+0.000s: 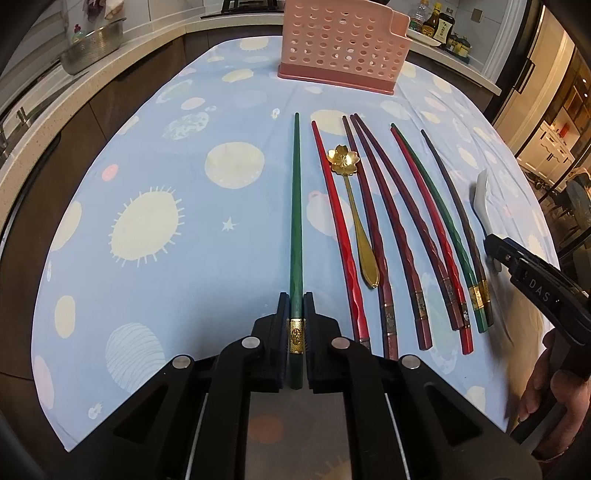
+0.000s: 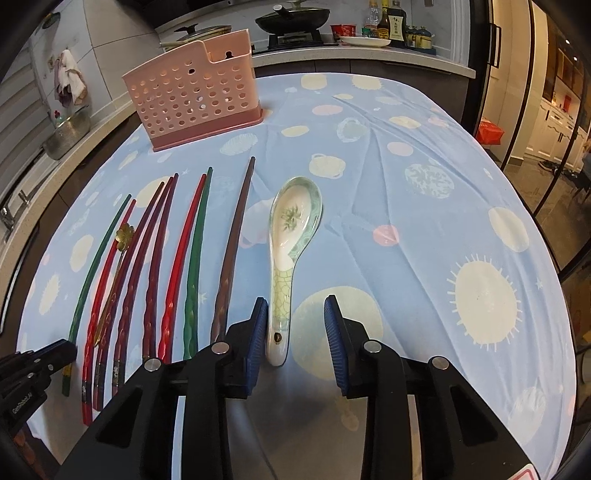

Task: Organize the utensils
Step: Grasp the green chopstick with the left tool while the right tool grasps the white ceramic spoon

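My left gripper (image 1: 295, 295) is shut on the gold-banded thick end of a green chopstick (image 1: 296, 206), which lies on the blue tablecloth (image 1: 147, 166) and points away from me. To its right lie several red, maroon, green and dark chopsticks (image 1: 410, 221) and a gold flower spoon (image 1: 345, 158). My right gripper (image 2: 295, 301) is open around the handle of a white and green ceramic spoon (image 2: 295, 218). The left pad touches the handle and the right pad stands clear of it. A pink perforated utensil holder (image 2: 192, 99) stands upright at the far side.
A kitchen counter curves round the table, with a metal colander (image 1: 92, 44), sauce bottles (image 2: 391, 20), a white plate (image 2: 364, 41) and a pan on the stove (image 2: 291, 16). A person's hand (image 1: 546, 387) grips the right tool. Bare cloth lies right of the ceramic spoon.
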The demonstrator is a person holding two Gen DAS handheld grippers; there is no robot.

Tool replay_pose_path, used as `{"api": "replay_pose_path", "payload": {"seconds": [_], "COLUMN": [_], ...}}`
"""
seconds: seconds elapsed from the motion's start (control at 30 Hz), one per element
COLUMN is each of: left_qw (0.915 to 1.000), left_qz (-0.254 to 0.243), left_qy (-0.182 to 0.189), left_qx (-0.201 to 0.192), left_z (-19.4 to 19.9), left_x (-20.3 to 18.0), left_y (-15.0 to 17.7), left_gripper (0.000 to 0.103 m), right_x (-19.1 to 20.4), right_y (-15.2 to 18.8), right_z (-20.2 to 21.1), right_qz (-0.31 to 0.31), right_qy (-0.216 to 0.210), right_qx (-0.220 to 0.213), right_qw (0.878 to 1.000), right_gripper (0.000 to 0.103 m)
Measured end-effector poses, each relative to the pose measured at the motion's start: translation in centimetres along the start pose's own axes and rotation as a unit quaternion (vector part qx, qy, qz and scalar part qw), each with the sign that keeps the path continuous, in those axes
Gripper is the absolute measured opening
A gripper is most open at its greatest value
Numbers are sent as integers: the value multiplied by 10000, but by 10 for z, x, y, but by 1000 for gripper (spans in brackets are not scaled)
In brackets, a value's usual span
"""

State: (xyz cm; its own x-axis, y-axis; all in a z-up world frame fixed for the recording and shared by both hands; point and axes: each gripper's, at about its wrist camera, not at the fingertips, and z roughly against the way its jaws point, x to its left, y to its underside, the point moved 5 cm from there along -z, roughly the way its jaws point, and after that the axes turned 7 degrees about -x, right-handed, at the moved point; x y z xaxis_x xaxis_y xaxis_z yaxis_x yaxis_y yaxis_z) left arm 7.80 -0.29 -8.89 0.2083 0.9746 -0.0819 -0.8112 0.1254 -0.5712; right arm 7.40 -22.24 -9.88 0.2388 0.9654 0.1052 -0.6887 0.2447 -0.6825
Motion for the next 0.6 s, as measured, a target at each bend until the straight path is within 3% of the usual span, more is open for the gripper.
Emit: {"api": "replay_pose_path", "payload": {"seconds": [0.27, 0.6], "left_qw": [10000, 9997], "left_qz": [-32, 71], "left_qy": [-2, 188], "left_qx": [-36, -128], "left_z": [0, 15], "left_x": [-1, -2], "left_y": [0, 4], "left_gripper": [7, 7], "right_x": [-1, -6], "right_y": [7, 14], "right_z": [6, 30], "right_qz": [198, 150], "right_qy": [-9, -104], "right_qx": [-80, -93], "right_qw": [9998, 9998], "right_gripper": [11, 10]}}
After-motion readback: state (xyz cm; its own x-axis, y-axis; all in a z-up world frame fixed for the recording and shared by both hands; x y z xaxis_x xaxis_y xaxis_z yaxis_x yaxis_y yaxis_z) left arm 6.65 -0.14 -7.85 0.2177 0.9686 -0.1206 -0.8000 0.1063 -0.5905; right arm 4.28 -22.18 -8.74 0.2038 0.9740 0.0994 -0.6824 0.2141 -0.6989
